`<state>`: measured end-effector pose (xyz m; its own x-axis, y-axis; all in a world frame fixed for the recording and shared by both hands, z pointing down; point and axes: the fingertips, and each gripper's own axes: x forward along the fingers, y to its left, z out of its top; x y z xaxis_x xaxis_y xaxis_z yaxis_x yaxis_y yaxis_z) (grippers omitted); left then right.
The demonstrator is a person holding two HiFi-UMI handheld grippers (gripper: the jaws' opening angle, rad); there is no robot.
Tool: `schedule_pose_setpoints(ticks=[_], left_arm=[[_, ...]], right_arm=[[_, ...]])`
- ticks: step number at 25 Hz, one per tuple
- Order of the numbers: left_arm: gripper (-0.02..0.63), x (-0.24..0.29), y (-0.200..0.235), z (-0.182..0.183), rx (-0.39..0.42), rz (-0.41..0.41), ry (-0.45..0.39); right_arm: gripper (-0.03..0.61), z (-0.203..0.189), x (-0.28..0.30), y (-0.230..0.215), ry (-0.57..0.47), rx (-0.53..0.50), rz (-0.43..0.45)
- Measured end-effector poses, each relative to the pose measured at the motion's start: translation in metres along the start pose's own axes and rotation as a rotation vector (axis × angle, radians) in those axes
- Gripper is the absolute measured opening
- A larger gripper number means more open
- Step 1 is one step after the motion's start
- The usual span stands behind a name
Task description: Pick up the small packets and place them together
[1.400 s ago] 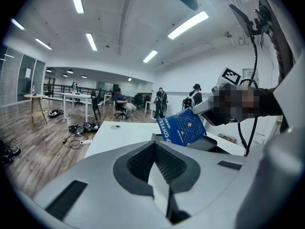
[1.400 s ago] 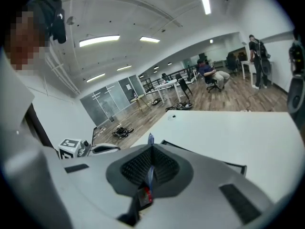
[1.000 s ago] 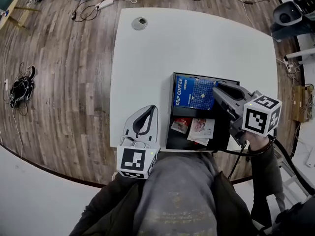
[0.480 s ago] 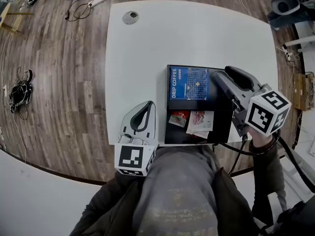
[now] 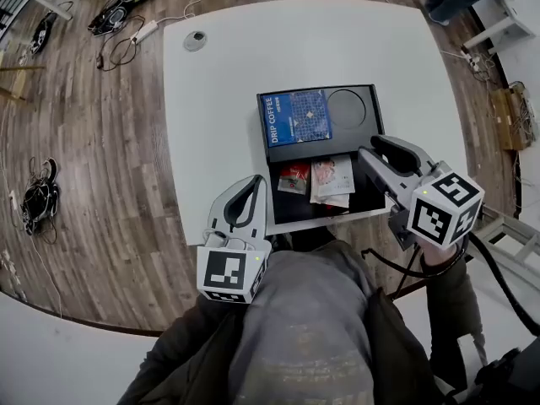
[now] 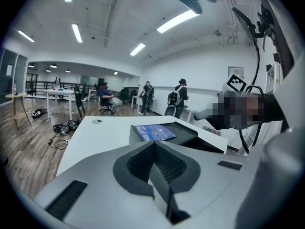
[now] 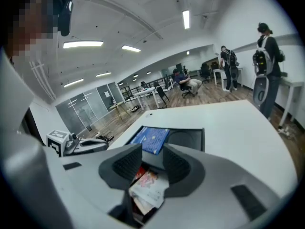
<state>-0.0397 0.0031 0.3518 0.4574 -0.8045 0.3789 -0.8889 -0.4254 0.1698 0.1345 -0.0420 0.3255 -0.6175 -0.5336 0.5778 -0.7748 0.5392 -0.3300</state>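
R gripper (image 5: 372,150) over black tray (image 5: 377,108), jaws just opened, apart, gripping nothing; packets (image 5: 331,178) lie in tray. L gripper (image 5: 251,184) over tabletop (image 5: 219,91), jaws closed together, empty

White table (image 5: 219,99) with a round grey grommet (image 5: 195,40) near its far left corner, wood-plank floor (image 5: 84,142), power strip and cables (image 5: 139,30) beyond the table, black cable tangle (image 5: 38,197) at left, people standing (image 6: 180,97) under ceiling strip lights (image 6: 76,32)

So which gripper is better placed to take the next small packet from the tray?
Right. The right gripper hangs by the black tray, beside the small packets; its jaws have just opened, empty, and look toward them. The left gripper is shut, left of the tray.
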Motion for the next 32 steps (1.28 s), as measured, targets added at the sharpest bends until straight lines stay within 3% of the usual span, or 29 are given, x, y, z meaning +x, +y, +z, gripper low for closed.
schedule_pose_setpoints(ticks=[7, 18, 22, 28, 32], left_arm=[[0.003, -0.007, -0.028, -0.003, 0.041, -0.066, 0.013], [0.003, 0.005, -0.011, -0.004, 0.023, -0.054, 0.028], [0.003, 0.015, -0.003, -0.012, 0.004, -0.051, 0.031], [0.003, 0.026, 0.007, -0.016, -0.023, -0.057, 0.032], [0.003, 0.03, 0.014, -0.014, -0.04, -0.049, 0.035]], right_arm=[[0.138, -0.088, -0.005, 0.01, 0.188, 0.185, 0.022], [0.14, -0.107, 0.015, -0.006, 0.322, 0.289, 0.009], [0.138, -0.112, 0.023, -0.013, 0.36, 0.291, -0.01], [0.14, -0.118, 0.039, -0.009, 0.453, 0.17, -0.059], [0.14, -0.12, 0.047, -0.002, 0.498, 0.168, -0.055]])
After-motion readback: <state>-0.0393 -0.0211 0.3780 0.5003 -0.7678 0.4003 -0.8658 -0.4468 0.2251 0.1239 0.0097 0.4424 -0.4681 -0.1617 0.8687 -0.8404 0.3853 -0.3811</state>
